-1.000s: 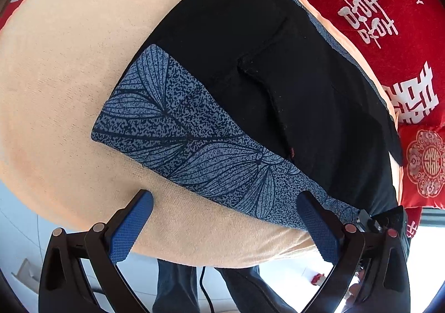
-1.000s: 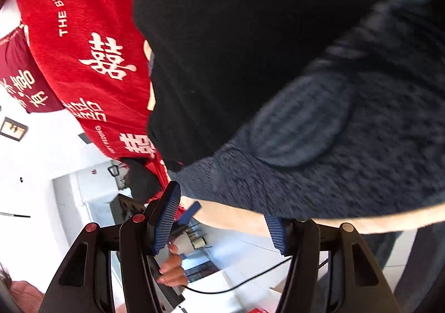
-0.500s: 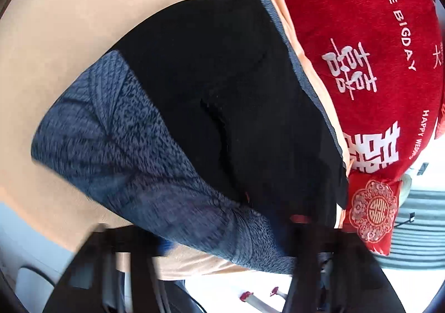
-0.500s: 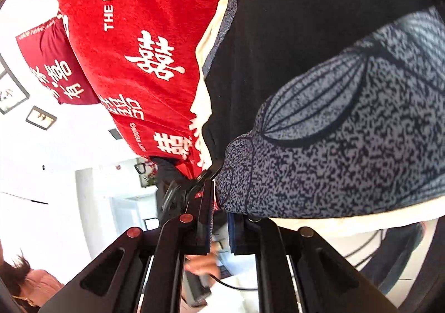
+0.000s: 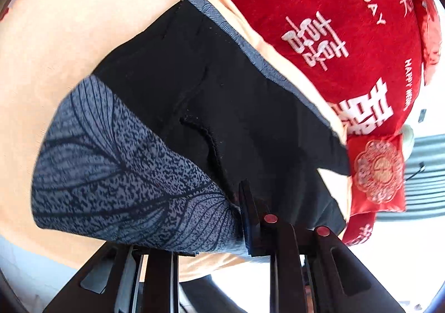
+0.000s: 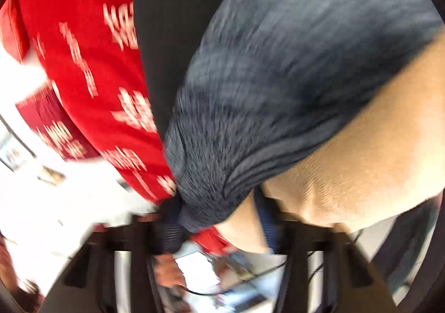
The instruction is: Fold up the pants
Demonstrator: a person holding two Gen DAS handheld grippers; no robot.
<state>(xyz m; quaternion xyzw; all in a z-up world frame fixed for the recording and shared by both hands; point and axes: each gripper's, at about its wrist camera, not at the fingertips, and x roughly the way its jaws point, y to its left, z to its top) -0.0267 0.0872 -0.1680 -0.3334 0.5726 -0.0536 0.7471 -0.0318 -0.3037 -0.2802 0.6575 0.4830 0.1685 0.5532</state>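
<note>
Pants (image 5: 194,107) on peach cloth (image 5: 69,35) over red bedding (image 5: 319,7), white room behind; left gripper (image 5: 219,229) and right gripper (image 6: 217,218) both clamp grey patterned hem, jaws having just closed.

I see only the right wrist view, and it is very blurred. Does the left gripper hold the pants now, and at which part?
Observer: Yes. The left gripper has just been closing its jaws, and the grey patterned band of the pants is pinched between them.
Operator: Is the black part smooth?
Observer: Not fully. A curved stitched seam crosses its middle.
Operator: Is anything near the pants on the blanket side?
Observer: A small red cushion with a round pale emblem lies beside the pants' corner, at the right of the picture.
</note>
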